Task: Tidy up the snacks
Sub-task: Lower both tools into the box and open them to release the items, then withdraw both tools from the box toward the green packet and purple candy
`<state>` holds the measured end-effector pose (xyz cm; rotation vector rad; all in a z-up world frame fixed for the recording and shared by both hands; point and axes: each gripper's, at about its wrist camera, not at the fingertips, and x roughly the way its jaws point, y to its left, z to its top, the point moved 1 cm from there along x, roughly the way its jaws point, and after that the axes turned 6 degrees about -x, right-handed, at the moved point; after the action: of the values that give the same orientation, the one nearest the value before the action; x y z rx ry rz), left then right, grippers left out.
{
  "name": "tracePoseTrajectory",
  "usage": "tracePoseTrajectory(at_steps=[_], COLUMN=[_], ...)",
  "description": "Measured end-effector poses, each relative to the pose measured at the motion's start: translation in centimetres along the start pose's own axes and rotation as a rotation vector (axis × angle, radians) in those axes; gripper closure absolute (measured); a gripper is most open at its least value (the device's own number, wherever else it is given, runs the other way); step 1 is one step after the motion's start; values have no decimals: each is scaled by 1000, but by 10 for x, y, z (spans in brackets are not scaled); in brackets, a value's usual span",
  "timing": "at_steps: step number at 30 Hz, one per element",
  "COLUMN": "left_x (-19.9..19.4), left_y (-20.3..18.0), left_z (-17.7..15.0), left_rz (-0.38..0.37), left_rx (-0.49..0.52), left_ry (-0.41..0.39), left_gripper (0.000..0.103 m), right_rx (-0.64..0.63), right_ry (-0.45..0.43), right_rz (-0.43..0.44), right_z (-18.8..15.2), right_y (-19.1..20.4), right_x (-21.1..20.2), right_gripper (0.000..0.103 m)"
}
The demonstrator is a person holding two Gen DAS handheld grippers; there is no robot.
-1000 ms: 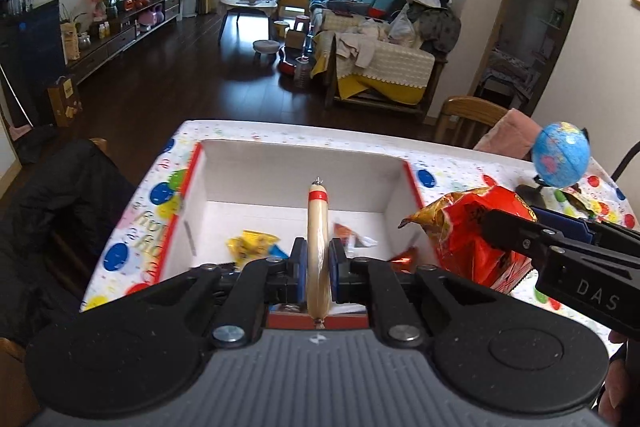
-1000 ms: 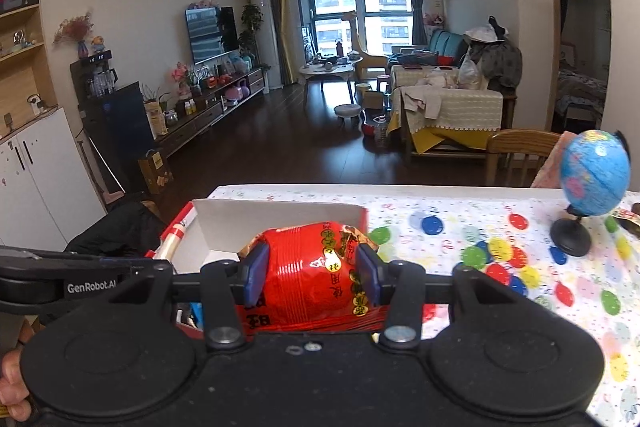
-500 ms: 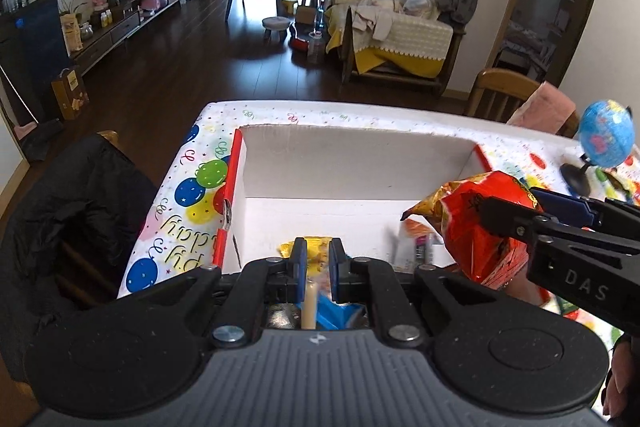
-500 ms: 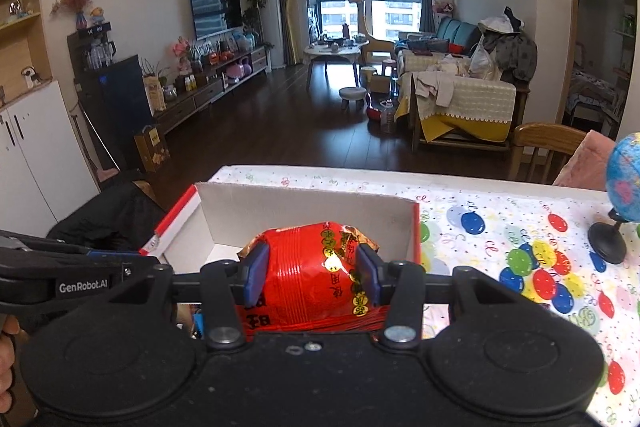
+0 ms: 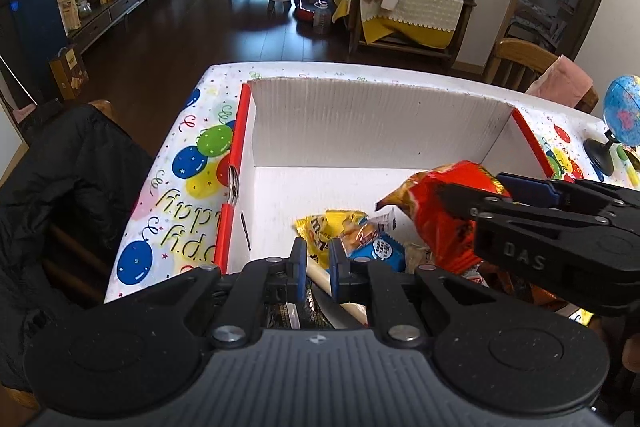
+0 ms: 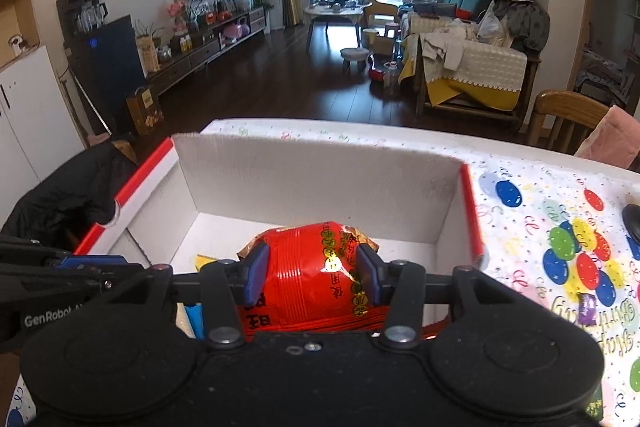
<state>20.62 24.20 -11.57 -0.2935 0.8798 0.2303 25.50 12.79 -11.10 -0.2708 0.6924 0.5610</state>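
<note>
Red snack bag (image 6: 316,267) pinched in my right gripper (image 6: 312,273), sausage stick (image 5: 320,273) in my left gripper (image 5: 318,257), both over the box (image 5: 360,123); next, release inside.

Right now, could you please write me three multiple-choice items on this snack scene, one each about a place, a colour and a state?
1. Where does the yellow candy packet lie?
A. inside the white box
B. on the tablecloth beside the globe
C. on the wooden chair

2. What colour is the bag in the right gripper?
A. green
B. red with gold print
C. plain white

3. How does the left gripper stand?
A. wide open and empty
B. shut on the pale sausage stick
C. shut on the globe

Answers: 1 A, the packet rests on the box floor among other snacks. 2 B, the red bag shows gold characters between the pads. 3 B, both blue pads press the stick.
</note>
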Motion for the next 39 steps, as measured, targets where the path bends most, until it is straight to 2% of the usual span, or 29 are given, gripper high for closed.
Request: tracePoseTrajectory(at_steps=[8, 10, 12, 13, 23, 26, 29, 30, 31, 39], left_x=[1, 0, -3, -5, -35, -46, -58, -62, -66, -92], left_y=[1, 0, 0, 0, -8, -13, -18, -20, -21, -45], left_z=[-2, -2, -2, -2, -5, -5, -7, -7, -8, -14], left_rz=[-3, -3, -5, -5, -18, -33, -50, -55, -61, -97], left_rx=[-2, -5, -9, -11, 0, 2, 3, 3, 3, 36], left_ry=[3, 0, -1, -2, -46, -65, -91, -102, -114, -161], left_gripper=[92, 92, 92, 92, 89, 80, 60, 48, 44, 40], right_rx=[-19, -19, -14, -10, 21, 38, 53, 56, 60, 102], right_ry=[15, 15, 3, -4, -52, -78, -104, -114, -124, -180], right_rz=[17, 15, 7, 8, 23, 29, 33, 31, 30, 24], right_z=[-4, -3, -4, -5, -11, -13, -12, -11, -12, -17], right_y=[1, 2, 2, 2, -8, -12, -17, -19, -20, -39], right_x=[-1, -1, -3, -6, -42, -58, -72, -77, -82, -116], right_gripper=[55, 52, 42, 41, 34, 32, 28, 26, 25, 22])
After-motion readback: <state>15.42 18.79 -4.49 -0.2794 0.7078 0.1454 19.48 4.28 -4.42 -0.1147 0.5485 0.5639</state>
